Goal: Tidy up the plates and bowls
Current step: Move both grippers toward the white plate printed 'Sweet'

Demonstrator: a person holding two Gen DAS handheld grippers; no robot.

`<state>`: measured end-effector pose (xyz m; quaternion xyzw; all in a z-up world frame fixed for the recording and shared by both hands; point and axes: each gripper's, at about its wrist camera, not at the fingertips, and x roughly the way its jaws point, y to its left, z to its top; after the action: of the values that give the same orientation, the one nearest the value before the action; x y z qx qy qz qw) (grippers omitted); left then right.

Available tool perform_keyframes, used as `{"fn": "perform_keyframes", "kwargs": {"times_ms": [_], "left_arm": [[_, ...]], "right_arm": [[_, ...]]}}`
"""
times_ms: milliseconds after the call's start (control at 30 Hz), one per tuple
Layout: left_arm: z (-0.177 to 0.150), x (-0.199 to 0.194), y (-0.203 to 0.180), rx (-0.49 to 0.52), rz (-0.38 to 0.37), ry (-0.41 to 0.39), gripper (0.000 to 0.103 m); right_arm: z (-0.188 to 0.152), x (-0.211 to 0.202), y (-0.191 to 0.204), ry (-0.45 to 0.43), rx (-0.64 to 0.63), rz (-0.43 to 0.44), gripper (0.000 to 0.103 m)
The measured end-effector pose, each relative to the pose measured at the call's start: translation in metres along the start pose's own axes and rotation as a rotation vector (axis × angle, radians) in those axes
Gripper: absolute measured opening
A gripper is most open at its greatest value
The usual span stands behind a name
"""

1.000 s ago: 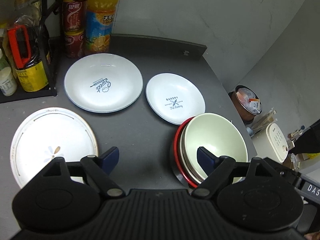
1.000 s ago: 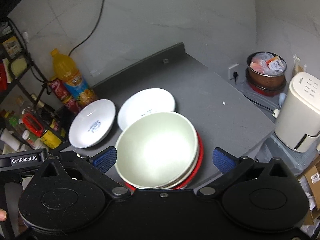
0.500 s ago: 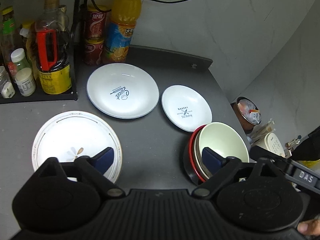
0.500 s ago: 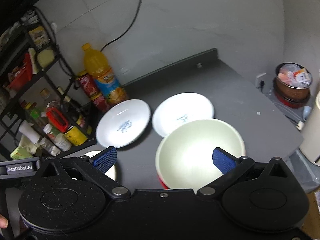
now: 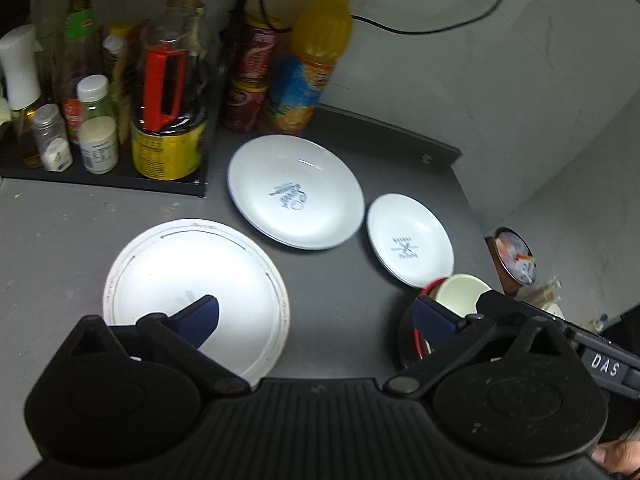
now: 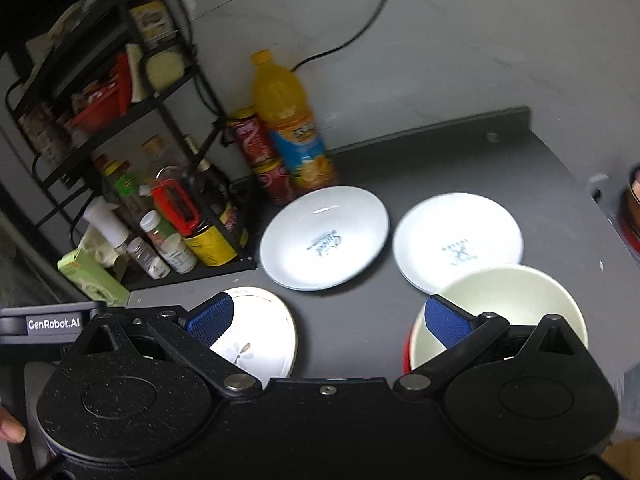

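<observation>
On the dark grey counter lie three white plates. A flat plate with a flower print (image 5: 192,280) (image 6: 260,332) is nearest on the left, a large deep plate with blue script (image 5: 296,192) (image 6: 324,236) sits behind it, and a smaller deep plate (image 5: 410,238) (image 6: 456,240) lies to the right. A cream bowl (image 5: 460,290) (image 6: 508,304) is nested in a red-rimmed bowl (image 6: 406,344) at the front right. My left gripper (image 5: 316,318) hangs open above the counter between the flat plate and the bowls. My right gripper (image 6: 328,318) is open too, holding nothing.
A black rack (image 6: 120,128) with bottles, jars and a yellow tin (image 5: 168,148) stands at the back left. An orange juice bottle (image 5: 308,68) and stacked red cans (image 5: 250,80) stand against the wall. The counter ends at the right, with a lidded pot (image 5: 516,256) below.
Both grippers have pulled back and up, away from the nested bowls. The views have swung left, so the rack and the flat plate show more fully. Both stay open.
</observation>
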<state>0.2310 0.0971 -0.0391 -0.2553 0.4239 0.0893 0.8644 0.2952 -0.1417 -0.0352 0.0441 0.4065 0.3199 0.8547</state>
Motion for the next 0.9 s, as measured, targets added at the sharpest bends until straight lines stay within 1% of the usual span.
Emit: {"fn": "perform_keyframes", "kwargs": {"times_ms": [67,167,267,333,400,500,600,733,833,900], "left_arm": [[0.004,0.003,0.003,-0.021,0.011,-0.009,0.102],[0.009,0.007,0.006,-0.058,0.047,-0.029,0.102],[0.012,0.012,0.008,-0.092,0.083,-0.044,0.102],[0.015,0.019,0.011,-0.116,0.103,-0.034,0.102],[0.017,0.026,0.011,-0.136,0.106,-0.021,0.102],[0.019,0.035,0.011,-0.162,0.131,-0.018,0.102],[0.021,0.047,0.015,-0.212,0.147,-0.002,0.102],[0.024,0.061,0.016,-0.256,0.177,0.005,0.102],[0.027,0.069,0.019,-0.308,0.173,0.001,0.101],[0.029,0.074,0.019,-0.322,0.167,-0.001,0.1]], "right_arm": [[0.007,0.008,0.001,0.013,-0.018,0.014,0.103],[0.02,0.023,-0.002,0.05,-0.038,0.034,0.103],[0.031,0.035,-0.003,0.087,-0.06,0.076,0.103],[0.038,0.044,-0.003,0.103,-0.091,0.077,0.103],[0.044,0.053,-0.004,0.125,-0.108,0.077,0.103],[0.052,0.066,-0.006,0.154,-0.139,0.091,0.103],[0.059,0.078,-0.007,0.185,-0.181,0.09,0.103],[0.067,0.095,-0.01,0.217,-0.247,0.073,0.103],[0.076,0.109,-0.014,0.241,-0.268,0.062,0.103],[0.08,0.116,-0.015,0.245,-0.289,0.063,0.103]]}}
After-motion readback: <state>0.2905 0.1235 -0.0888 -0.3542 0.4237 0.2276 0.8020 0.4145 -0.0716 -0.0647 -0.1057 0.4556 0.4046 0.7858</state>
